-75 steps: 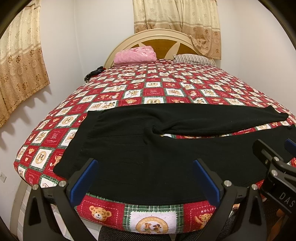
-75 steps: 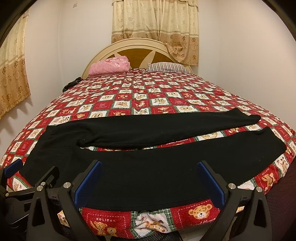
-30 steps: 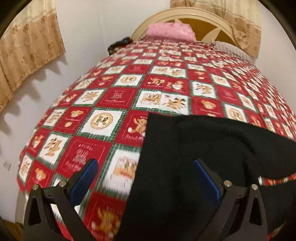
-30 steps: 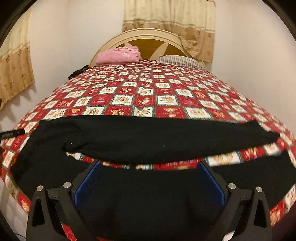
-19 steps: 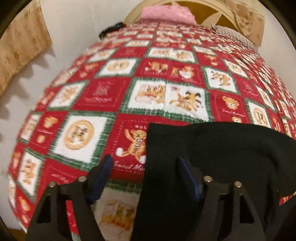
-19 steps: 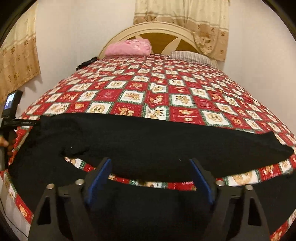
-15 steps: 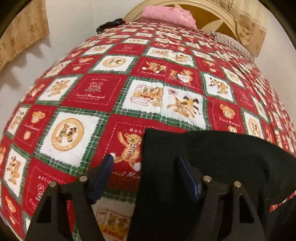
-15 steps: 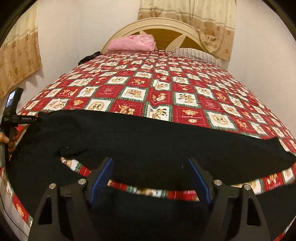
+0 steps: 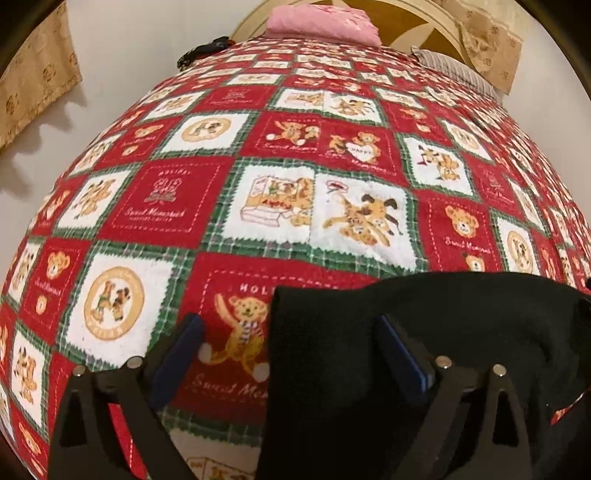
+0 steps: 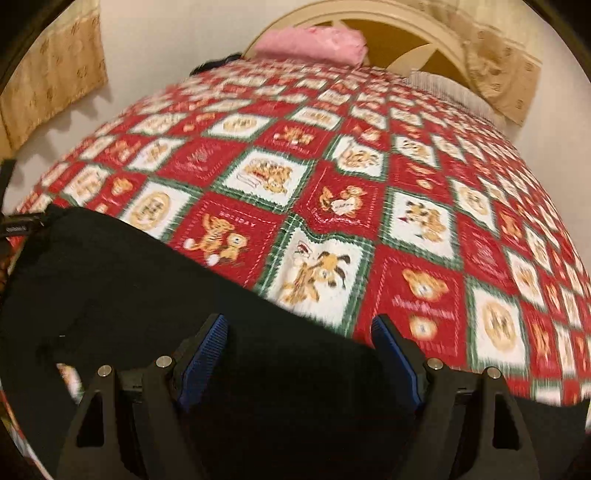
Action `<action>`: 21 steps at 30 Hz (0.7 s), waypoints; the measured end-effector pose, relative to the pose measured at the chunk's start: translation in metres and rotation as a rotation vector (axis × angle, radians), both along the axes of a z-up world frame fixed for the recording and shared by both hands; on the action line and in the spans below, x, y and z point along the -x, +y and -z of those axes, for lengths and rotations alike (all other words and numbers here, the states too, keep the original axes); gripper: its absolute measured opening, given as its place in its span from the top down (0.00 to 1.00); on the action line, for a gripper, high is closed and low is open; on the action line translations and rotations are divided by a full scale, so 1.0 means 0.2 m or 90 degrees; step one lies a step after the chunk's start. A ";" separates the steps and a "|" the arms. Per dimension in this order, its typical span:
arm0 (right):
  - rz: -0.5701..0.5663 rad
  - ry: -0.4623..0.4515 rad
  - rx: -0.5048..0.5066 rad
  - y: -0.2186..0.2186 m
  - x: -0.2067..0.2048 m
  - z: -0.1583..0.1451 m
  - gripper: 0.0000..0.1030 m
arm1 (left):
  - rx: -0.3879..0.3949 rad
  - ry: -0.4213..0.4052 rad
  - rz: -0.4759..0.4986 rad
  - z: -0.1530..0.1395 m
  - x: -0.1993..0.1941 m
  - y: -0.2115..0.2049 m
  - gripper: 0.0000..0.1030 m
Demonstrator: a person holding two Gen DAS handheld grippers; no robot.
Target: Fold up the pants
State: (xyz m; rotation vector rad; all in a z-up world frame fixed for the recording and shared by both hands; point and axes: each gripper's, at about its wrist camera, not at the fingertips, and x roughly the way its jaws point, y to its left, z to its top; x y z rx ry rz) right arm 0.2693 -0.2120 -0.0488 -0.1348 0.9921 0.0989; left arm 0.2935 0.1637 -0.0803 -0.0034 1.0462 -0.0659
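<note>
While black pants [image 9: 424,332] lie flat, the bedspread [image 9: 295,184] holds nothing else nearby.

The left gripper [image 9: 288,339] is opening, its fingers [image 9: 177,350] straddling the left edge of the black pants [image 9: 424,325] on the bed's red teddy-bear quilt [image 9: 258,166]; a pink pillow [image 9: 321,18] lies far off
</note>
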 end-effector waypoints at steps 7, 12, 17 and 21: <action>-0.103 0.044 -0.012 0.06 -0.05 0.08 0.75 | 0.028 -0.018 0.053 -0.03 0.01 -0.03 0.49; -0.121 0.027 -0.026 0.11 0.02 0.00 0.94 | 0.034 -0.020 0.070 -0.06 0.02 -0.11 0.78; -0.094 -0.042 -0.075 0.08 0.13 -0.20 0.94 | 0.033 -0.072 0.048 -0.19 0.10 -0.11 0.80; -0.102 -0.091 -0.080 0.11 0.28 -0.34 0.94 | 0.045 -0.141 0.049 -0.36 0.25 -0.06 0.80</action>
